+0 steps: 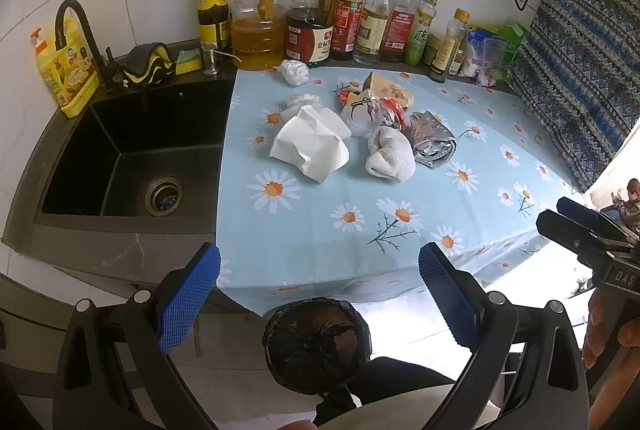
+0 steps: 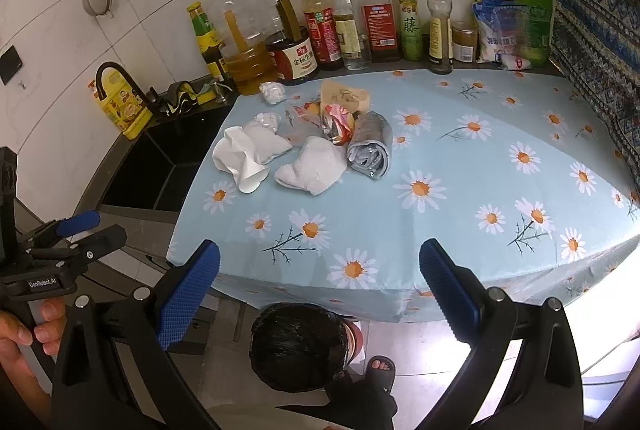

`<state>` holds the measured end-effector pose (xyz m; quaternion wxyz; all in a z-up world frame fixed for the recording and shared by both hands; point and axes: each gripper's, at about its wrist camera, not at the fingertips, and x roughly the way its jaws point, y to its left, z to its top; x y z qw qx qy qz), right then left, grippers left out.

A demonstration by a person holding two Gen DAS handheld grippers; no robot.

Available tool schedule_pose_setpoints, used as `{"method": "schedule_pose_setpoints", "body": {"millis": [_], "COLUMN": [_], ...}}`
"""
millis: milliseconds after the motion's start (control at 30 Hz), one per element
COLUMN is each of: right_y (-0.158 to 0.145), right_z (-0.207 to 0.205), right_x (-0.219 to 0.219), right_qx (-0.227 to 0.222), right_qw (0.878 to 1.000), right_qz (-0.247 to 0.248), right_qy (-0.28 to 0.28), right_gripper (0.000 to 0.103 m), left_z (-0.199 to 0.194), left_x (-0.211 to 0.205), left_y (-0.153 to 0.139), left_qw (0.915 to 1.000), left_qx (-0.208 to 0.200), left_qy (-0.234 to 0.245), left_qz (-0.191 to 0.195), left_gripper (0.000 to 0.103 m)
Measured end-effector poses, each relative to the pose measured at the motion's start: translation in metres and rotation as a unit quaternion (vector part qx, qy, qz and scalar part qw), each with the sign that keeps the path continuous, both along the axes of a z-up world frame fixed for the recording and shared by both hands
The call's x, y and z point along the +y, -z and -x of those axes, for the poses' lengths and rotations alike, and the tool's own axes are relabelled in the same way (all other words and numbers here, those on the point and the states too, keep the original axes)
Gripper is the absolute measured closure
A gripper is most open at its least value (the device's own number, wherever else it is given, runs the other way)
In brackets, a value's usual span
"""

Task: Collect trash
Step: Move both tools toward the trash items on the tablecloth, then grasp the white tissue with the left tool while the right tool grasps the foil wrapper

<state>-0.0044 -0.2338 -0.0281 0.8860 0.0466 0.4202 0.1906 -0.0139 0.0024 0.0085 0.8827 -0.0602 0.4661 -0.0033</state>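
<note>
A heap of trash lies on the daisy-print tablecloth (image 1: 360,230): crumpled white paper (image 1: 310,143) (image 2: 240,157), a greyish-white rag (image 1: 390,153) (image 2: 312,165), a rolled silver wrapper (image 1: 434,139) (image 2: 370,145), colourful wrappers (image 1: 376,109) (image 2: 338,121), a brown paper bag (image 2: 344,95) and a white wad (image 1: 294,71) (image 2: 272,91). A bin lined with a black bag (image 1: 316,344) (image 2: 298,344) stands on the floor below the table's near edge. My left gripper (image 1: 320,294) hangs open over the bin, holding nothing. My right gripper (image 2: 320,290) is open and empty too, short of the table edge.
A black sink (image 1: 132,149) with a faucet (image 1: 76,25) lies left of the cloth. Several sauce and oil bottles (image 1: 316,9) (image 2: 376,9) line the tiled back wall. A patterned curtain (image 1: 580,69) borders the right. A sandalled foot (image 2: 380,370) stands beside the bin.
</note>
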Motion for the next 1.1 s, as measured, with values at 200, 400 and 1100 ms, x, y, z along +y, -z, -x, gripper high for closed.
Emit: {"method": "schedule_pose_setpoints", "body": {"millis": [200, 400, 1100], "right_y": [-0.001, 0.003, 0.027], "right_z": [0.002, -0.001, -0.104], "right_x": [-0.004, -0.003, -0.011], "right_qx": [0.005, 0.011, 0.060], "right_qw": [1.000, 1.000, 0.998], "right_qz": [0.004, 0.008, -0.004], "right_qy": [0.008, 0.011, -0.001], "right_gripper": [0.004, 0.004, 0.004], "left_z": [0.002, 0.001, -0.088], "left_x": [-0.002, -0.001, 0.023], "left_y": [0.003, 0.005, 0.041], "left_qw": [1.0000, 0.9999, 0.9924], "left_qx": [0.007, 0.010, 0.060], "left_qy": [0.005, 0.007, -0.018], "left_qz": [0.001, 0.003, 0.106], "left_gripper": [0.006, 0.006, 0.007]}}
